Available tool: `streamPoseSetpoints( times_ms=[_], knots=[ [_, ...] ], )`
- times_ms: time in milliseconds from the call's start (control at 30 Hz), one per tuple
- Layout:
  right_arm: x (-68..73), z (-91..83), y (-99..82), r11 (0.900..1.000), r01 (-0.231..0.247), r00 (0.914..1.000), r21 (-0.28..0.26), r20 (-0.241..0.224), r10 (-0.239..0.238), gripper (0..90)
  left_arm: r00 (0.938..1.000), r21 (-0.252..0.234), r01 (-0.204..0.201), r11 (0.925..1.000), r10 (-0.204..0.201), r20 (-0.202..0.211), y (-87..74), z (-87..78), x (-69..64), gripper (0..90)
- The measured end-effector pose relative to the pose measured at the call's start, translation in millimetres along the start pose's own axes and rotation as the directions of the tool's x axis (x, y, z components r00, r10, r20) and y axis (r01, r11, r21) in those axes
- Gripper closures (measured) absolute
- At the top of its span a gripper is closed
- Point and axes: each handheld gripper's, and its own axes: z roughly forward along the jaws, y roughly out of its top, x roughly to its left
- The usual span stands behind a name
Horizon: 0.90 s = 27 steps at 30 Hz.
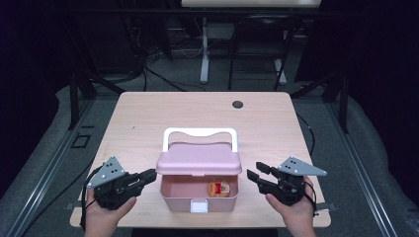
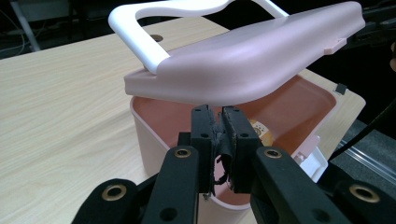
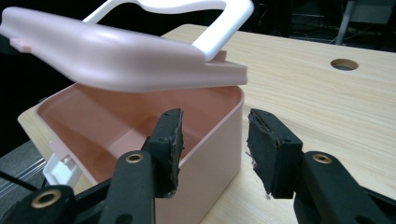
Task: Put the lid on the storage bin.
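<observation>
Left gripper (image 1: pixel 148 175) jaws pressed together; right gripper (image 1: pixel 253 171) jaws parted.

No readable writing anywhere

We can make out no word, number, brand or sign. The one printed thing is a small round item (image 1: pixel 219 188) with a red and yellow label inside the pink box (image 1: pixel 170 196), which stands at the table's (image 1: pixel 148 118) near edge; its print is too small and blurred for us to read in the high view or the left gripper view.
</observation>
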Motion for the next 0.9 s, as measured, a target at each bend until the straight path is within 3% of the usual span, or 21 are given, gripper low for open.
streamPoseSetpoints(
  times_ms=[600,767,900],
  knots=[
    [-13.1,1.7,-8.1,0.9998,-0.02,0.9988,0.0,0.045,0.02,53.2,1.0,-0.005,0.009,0.9999,-0.009,0.002,-16.9,2.1,-1.3,84.0],
    [-15.5,2.9,-12.4,0.9999,-0.014,0.9976,0.009,0.068,0.013,53.0,0.9997,0.022,0.02,0.9996,-0.02,0.013,-25.7,5.0,-2.2,84.3],
    [-17.5,3.7,-13.8,0.9999,-0.016,0.9974,0.006,0.07,0.015,52.8,0.9999,0.016,0.012,0.9998,-0.012,0.005,-31.2,7.9,-4.1,84.5]
  ],
)
